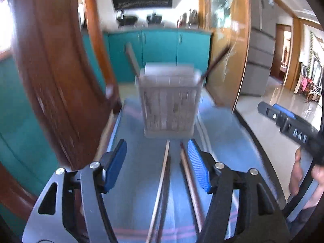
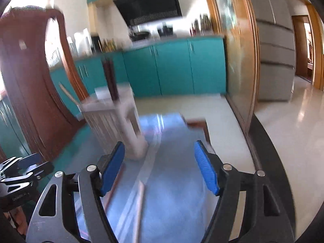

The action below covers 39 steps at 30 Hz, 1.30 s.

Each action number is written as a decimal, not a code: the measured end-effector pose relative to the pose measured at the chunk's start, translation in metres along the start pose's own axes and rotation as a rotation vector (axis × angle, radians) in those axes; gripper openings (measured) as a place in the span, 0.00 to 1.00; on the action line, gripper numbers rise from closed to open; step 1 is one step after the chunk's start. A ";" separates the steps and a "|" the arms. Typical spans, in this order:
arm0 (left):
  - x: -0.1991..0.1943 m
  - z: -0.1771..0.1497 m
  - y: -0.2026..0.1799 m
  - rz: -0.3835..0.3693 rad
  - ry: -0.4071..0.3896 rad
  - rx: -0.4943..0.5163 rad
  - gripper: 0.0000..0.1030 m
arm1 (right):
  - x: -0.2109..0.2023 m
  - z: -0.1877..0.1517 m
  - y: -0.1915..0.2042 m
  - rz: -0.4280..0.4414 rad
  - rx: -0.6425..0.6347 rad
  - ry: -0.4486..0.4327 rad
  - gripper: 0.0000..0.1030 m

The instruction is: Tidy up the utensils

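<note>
A white slatted utensil holder (image 1: 169, 103) stands on a blue cloth (image 1: 139, 158), with dark chopsticks sticking out of its left and right corners. Loose chopsticks (image 1: 162, 184) lie on the cloth between the fingers of my left gripper (image 1: 157, 151), which is open and empty just in front of the holder. In the right wrist view the holder (image 2: 115, 121) stands left of centre with dark chopsticks (image 2: 110, 79) upright in it. My right gripper (image 2: 159, 154) is open and empty above the cloth, with a chopstick (image 2: 139, 204) lying under it. Both views are motion-blurred.
A brown wooden chair back (image 1: 54, 77) stands close on the left. Teal kitchen cabinets (image 1: 158, 48) are behind. A wooden door frame (image 1: 241, 46) and a tiled floor (image 1: 271, 121) are to the right. The right gripper's body (image 1: 291, 129) shows at the right edge of the left wrist view.
</note>
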<state>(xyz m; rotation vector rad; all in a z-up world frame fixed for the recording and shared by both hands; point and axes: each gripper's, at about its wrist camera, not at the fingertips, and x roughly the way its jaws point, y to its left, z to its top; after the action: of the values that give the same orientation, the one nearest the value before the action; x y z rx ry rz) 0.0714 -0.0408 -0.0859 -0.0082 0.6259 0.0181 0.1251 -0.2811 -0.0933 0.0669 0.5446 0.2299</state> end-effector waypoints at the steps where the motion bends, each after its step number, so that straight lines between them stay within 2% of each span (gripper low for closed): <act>1: 0.006 -0.010 0.004 0.020 0.042 -0.019 0.62 | 0.006 -0.005 0.002 -0.022 -0.021 0.041 0.68; 4: 0.014 -0.030 0.011 0.030 0.113 -0.066 0.62 | 0.024 -0.021 0.012 -0.082 -0.099 0.154 0.68; 6: 0.016 -0.035 0.013 0.036 0.137 -0.072 0.62 | 0.036 -0.029 0.017 -0.091 -0.123 0.217 0.68; 11: 0.010 -0.043 0.011 0.044 0.139 -0.049 0.67 | 0.052 -0.048 0.025 -0.050 -0.131 0.324 0.69; 14: 0.012 -0.040 0.009 0.048 0.138 -0.036 0.70 | 0.062 -0.056 0.033 -0.070 -0.159 0.382 0.69; 23: 0.016 -0.046 0.002 0.035 0.167 -0.019 0.70 | 0.071 -0.061 0.033 -0.082 -0.128 0.422 0.69; 39: 0.025 -0.049 -0.001 0.028 0.192 -0.010 0.70 | 0.075 -0.063 0.036 -0.088 -0.141 0.432 0.69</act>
<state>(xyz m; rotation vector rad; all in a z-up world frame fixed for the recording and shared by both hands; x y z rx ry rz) 0.0626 -0.0419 -0.1400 -0.0107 0.8177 0.0480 0.1480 -0.2278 -0.1803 -0.1469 0.9573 0.1967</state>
